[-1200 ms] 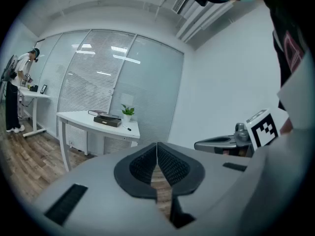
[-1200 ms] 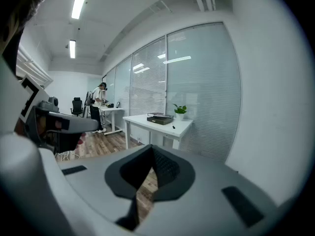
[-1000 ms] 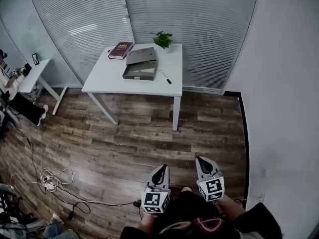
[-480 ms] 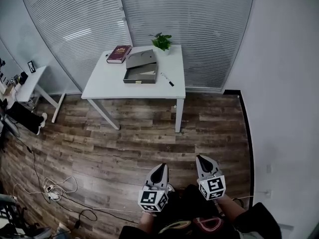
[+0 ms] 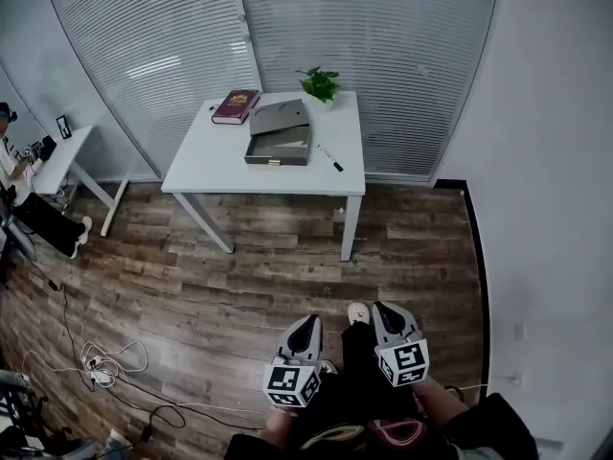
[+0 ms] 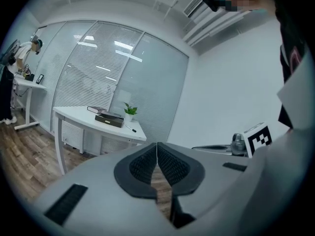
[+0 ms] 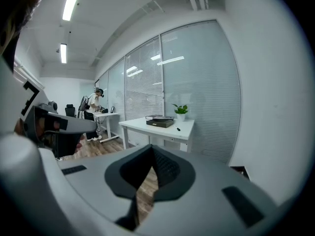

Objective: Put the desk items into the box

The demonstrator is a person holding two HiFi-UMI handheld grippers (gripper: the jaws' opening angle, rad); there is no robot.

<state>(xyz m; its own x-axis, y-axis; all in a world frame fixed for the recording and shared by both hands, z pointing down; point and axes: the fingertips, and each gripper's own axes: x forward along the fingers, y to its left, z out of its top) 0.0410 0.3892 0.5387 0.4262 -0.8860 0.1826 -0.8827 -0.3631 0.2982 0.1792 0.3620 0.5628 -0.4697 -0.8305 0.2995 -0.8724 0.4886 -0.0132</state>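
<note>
Held left tool (image 5: 306, 323) and right tool (image 5: 386, 310) clenched, empty, at frame bottom. Saw open box (image 5: 280, 142) on far tabletop (image 5: 218, 159), upper middle; book (image 5: 236, 105), pen (image 5: 330, 158) near it, outside. Packed nothing yet.

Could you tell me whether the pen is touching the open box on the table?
Apart. The head view shows a strip of bare white table between the pen and the right side of the box.
</note>
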